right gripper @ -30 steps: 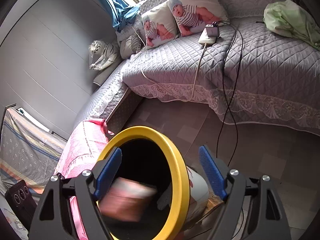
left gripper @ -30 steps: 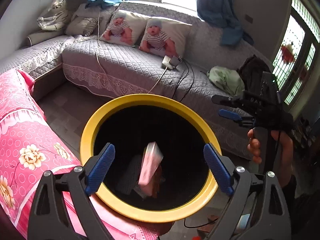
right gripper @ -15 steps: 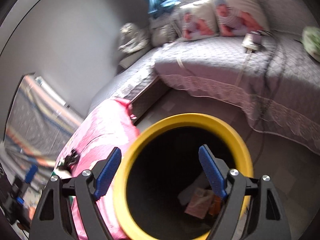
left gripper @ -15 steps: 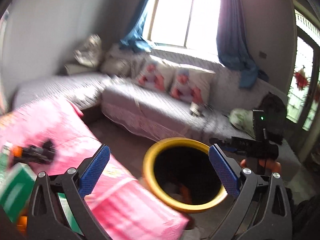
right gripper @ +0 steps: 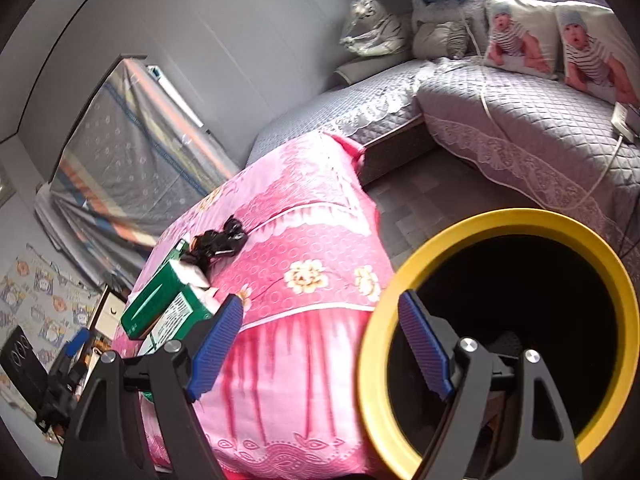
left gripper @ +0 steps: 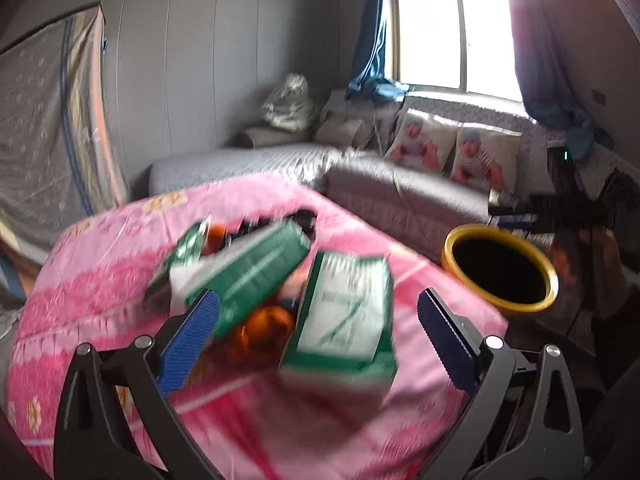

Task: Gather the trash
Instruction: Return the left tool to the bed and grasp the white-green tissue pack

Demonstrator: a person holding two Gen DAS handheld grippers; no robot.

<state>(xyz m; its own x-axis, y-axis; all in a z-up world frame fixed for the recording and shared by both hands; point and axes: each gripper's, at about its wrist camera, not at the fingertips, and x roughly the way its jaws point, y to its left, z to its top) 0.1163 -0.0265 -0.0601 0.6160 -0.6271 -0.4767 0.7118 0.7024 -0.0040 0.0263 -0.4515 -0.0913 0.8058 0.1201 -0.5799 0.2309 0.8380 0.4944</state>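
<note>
A pile of trash lies on the pink flowered cloth [left gripper: 100, 264]: two green-and-white cartons [left gripper: 344, 312] [left gripper: 244, 276], something orange [left gripper: 264, 328] under them and a black crumpled thing [right gripper: 218, 242]. My left gripper [left gripper: 316, 328] is open and empty, hovering just in front of the cartons. The yellow-rimmed bin [left gripper: 500, 276] stands to the right of the cloth. My right gripper [right gripper: 320, 340] is open and empty, at the bin's rim [right gripper: 372, 340], with the cartons [right gripper: 164, 304] far to its left.
A grey quilted corner sofa [right gripper: 500, 120] with baby-print cushions [right gripper: 520, 36] runs behind, with a charger and cables on it. Tiled floor lies between sofa and cloth-covered table. A striped sheet [left gripper: 52, 128] hangs on the left wall. The left view is motion-blurred.
A pink packet dropped into the bin. The left gripper then swung left from over the bin to the trash pile. The right gripper turned left and drew back to the rim.
</note>
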